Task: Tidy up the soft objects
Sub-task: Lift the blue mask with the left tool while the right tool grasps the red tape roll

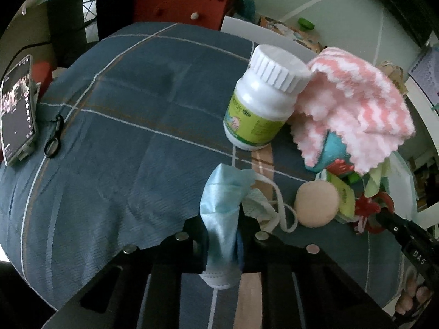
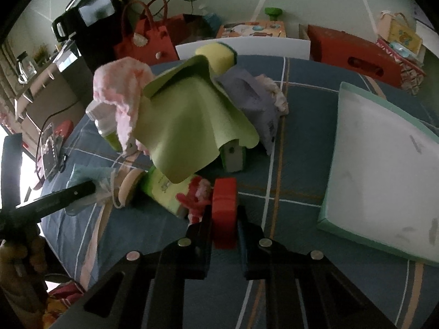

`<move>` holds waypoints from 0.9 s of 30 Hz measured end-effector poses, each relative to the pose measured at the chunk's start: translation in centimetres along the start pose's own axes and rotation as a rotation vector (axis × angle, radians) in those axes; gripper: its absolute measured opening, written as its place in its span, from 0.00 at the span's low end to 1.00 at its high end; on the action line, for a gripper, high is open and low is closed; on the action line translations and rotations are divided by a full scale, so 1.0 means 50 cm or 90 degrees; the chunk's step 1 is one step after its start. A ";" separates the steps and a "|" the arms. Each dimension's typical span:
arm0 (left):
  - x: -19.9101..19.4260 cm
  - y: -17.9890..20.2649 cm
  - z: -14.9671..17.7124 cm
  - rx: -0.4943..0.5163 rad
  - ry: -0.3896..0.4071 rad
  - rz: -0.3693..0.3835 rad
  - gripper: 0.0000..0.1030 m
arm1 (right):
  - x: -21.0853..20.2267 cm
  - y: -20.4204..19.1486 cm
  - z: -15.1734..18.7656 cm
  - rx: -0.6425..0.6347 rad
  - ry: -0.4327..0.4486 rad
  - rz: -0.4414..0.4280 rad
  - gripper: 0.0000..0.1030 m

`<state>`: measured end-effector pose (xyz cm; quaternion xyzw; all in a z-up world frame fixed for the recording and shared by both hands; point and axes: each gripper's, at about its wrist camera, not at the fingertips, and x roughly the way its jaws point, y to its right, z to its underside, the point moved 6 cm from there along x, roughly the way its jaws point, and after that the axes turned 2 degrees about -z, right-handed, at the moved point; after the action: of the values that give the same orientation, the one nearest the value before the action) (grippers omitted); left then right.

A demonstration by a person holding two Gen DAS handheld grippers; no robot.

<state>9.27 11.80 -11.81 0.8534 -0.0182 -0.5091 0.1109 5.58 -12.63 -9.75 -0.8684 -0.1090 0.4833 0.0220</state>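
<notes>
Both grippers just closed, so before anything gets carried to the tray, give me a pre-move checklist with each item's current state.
1. Left gripper shut on the blue face mask: ok.
2. Right gripper shut on the red block: ok.
3. Mask's ear loops clear of the round peach pad: not ok, they lie against it.
4. White tray has bare room: ok.
5. Red block free of the red-and-pink plush: cannot tell.

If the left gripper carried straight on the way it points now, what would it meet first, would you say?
The left gripper, shut on the face mask, points down at the blue bedcover. It would probably press the mask onto the cover, short of the white bottle; depth is hard to judge.
</notes>
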 end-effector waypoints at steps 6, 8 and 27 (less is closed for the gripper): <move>-0.063 0.022 -0.013 0.000 0.020 0.002 0.15 | -0.024 0.017 -0.013 0.011 0.024 -0.001 0.16; -0.083 0.030 -0.020 -0.002 0.030 0.002 0.15 | -0.035 0.024 -0.020 0.017 0.036 -0.002 0.16; -0.213 0.099 -0.130 -0.008 0.135 0.054 0.15 | -0.166 0.118 -0.149 0.085 0.147 0.068 0.16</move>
<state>10.22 9.63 1.39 0.9003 -0.0393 -0.4107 0.1387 8.62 -19.61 0.30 -0.9192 -0.0274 0.3871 0.0664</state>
